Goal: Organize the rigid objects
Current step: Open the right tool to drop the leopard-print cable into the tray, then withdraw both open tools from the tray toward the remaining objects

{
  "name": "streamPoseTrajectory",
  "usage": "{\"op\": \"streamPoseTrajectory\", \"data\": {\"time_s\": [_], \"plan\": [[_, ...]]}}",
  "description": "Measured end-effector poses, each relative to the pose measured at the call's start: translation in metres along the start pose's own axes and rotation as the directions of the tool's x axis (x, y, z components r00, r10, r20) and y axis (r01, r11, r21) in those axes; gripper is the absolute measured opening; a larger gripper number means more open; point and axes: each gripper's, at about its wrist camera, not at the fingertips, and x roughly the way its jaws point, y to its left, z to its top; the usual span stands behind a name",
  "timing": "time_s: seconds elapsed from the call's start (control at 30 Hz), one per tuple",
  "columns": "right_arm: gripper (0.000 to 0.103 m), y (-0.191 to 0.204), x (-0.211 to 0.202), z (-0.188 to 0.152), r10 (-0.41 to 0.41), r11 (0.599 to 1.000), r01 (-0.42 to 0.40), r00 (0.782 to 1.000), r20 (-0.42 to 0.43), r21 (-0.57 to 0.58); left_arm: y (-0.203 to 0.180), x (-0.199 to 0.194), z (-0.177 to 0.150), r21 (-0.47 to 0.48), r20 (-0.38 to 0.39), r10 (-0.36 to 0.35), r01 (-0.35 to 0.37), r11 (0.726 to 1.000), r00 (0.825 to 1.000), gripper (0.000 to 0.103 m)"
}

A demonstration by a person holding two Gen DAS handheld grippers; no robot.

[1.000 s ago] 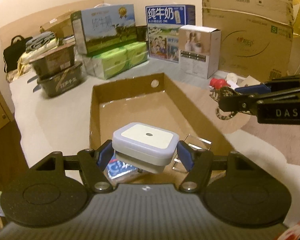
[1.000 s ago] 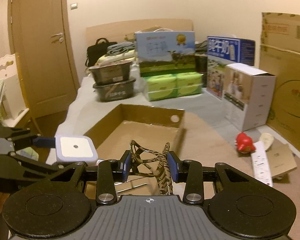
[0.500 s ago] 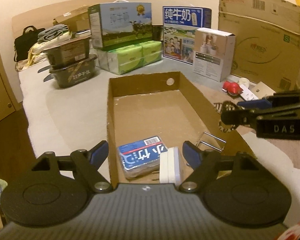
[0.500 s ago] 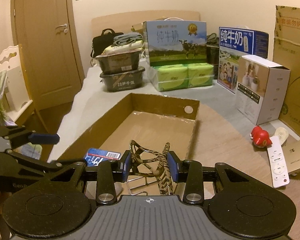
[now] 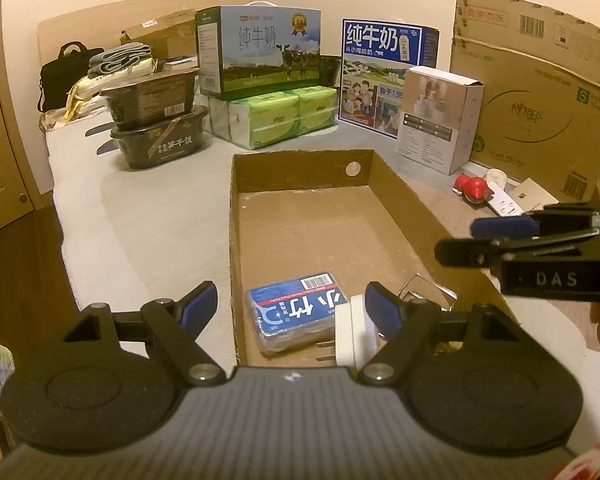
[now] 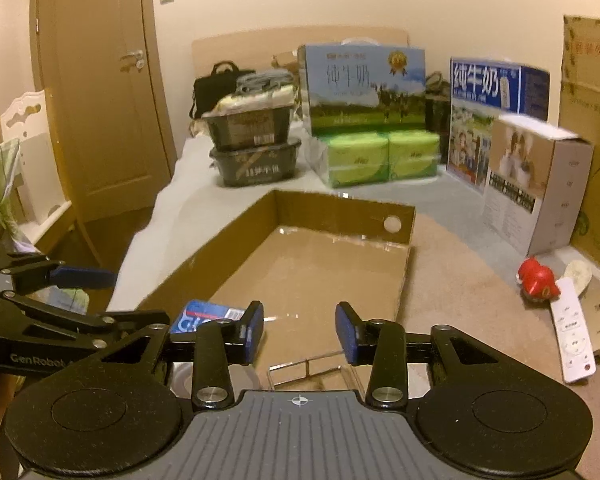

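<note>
- The tray (image 5: 300, 168), an open shallow cardboard box, lies on the bed (image 5: 152, 216) with one short wall, pierced by a round hole, at its far end.
- Tray contents, near end: a blue pack (image 5: 298, 312) lying flat; a white plug (image 5: 354, 334) standing on edge, touching the pack's right side, prongs pointing toward the pack; a clear stand (image 6: 312, 364) toward the near right corner.
- The far half of the tray floor carries nothing.
- Left gripper (image 5: 290, 304): jaws wide apart, pads free of contact, over the tray's near end; pack and plug lie below, between the jaws.
- Right gripper (image 6: 300, 330): jaws opening, nothing pressed between the pads; the stand shows below the gap.
- Outside the tray, by the bed's right edge: a red toy (image 6: 538, 280) and a white remote (image 6: 574, 340), just beside each other.
- Hidden or unclear: the tray's near wall is covered by both gripper bodies. The stand is cut off by the right gripper; its shape is hard to read. A mottled patch beside the stand in the left view cannot be identified.
- Cartons and stacked tubs line the bed's far edge.
</note>
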Motion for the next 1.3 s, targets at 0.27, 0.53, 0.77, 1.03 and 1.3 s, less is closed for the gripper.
{"op": "streamPoseTrajectory", "data": {"time_s": [0.27, 0.53, 0.77, 1.03, 1.3], "plan": [[0.057, -0.014, -0.018, -0.015, -0.036, 0.998, 0.037, 0.999, -0.016, 0.045, -0.005, -0.004, -0.003, -0.002, 0.000, -0.008, 0.008, 1.000, 1.000, 0.079], [0.059, -0.033, -0.049, -0.036, -0.096, 0.989, 0.099, 0.995, -0.032, 0.108, -0.021, -0.015, -0.005, -0.007, 0.000, -0.013, 0.013, 1.000, 1.000, 0.079], [0.060, -0.047, -0.076, -0.046, -0.136, 0.979, 0.139, 0.990, -0.031, 0.149, -0.038, -0.022, -0.003, -0.008, 0.004, -0.031, 0.031, 1.000, 1.000, 0.079], [0.061, -0.061, -0.105, -0.054, -0.191, 0.966, 0.194, 0.981, -0.032, 0.173, -0.067, -0.025, 0.000, -0.013, 0.011, -0.074, 0.074, 0.997, 0.997, 0.080], [0.064, -0.081, -0.138, -0.059, -0.291, 0.940, 0.293, 0.956, -0.036, 0.173, -0.104, -0.021, 0.010, -0.011, 0.038, -0.148, 0.149, 0.989, 0.988, 0.087]]}}
